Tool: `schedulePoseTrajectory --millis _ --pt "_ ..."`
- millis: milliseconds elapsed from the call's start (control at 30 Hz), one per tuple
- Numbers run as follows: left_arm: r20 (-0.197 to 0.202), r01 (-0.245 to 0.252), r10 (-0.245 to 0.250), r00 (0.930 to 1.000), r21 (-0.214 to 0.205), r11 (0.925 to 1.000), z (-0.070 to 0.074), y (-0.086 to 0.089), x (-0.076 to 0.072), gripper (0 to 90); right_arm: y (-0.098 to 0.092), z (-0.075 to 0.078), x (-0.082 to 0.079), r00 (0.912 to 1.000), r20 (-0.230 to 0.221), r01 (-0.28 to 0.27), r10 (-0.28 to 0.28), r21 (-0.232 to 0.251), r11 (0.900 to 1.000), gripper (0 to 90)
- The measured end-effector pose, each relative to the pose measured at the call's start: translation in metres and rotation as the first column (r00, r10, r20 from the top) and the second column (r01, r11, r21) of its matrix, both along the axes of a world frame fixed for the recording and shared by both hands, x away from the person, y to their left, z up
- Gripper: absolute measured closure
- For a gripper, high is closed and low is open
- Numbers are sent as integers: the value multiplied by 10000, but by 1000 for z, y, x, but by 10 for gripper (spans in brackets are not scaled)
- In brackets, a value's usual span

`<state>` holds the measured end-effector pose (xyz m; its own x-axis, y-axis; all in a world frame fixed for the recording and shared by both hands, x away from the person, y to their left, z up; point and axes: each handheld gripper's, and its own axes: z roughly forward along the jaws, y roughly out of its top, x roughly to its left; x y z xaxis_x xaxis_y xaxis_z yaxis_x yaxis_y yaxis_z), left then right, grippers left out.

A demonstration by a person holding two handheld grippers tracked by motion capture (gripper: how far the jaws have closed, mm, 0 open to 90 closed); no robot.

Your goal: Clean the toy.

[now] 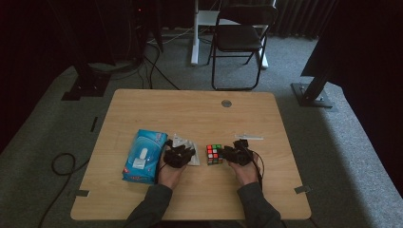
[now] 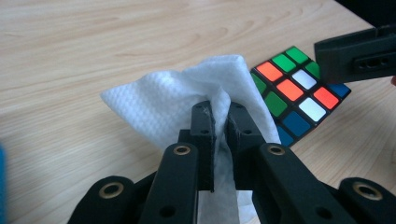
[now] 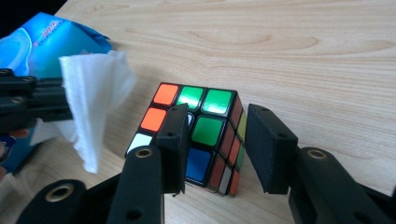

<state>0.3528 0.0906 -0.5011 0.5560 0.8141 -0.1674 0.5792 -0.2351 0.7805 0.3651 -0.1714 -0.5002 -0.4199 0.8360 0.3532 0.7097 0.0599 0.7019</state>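
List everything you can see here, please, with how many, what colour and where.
puzzle cube: one, multicoloured, table centre, between the right tongs' open jaws
white wipe: one, pinched in the left tongs
wipes pack: one, blue, left of the hands
small pale strip: one, behind the cube
table: one, light wood
folding chair: one, black, beyond the table
left tongs: black, shut on the wipe
right tongs: black, open around the cube

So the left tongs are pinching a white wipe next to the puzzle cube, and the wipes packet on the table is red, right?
Not quite: the wipes packet is blue, not red, as the high view shows. The rest holds: the left tongs are pinching a white wipe next to the puzzle cube, seen in the left gripper view.
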Motion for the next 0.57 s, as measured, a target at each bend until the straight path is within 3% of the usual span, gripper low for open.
schedulePoseTrajectory --millis 167,367,567 --pt "7 -258 258 9997 -255 9993 3 14 -2 830 -6 3 -1 9997 166 167 -166 -48 9998 581" --pt "51 -209 210 9998 -239 9995 3 12 -3 830 -12 6 -3 9983 427 402 -386 -377 9985 575" --pt "30 -261 262 9997 -333 9991 4 13 -2 830 -17 8 -2 9974 488 544 -524 -408 9977 565"
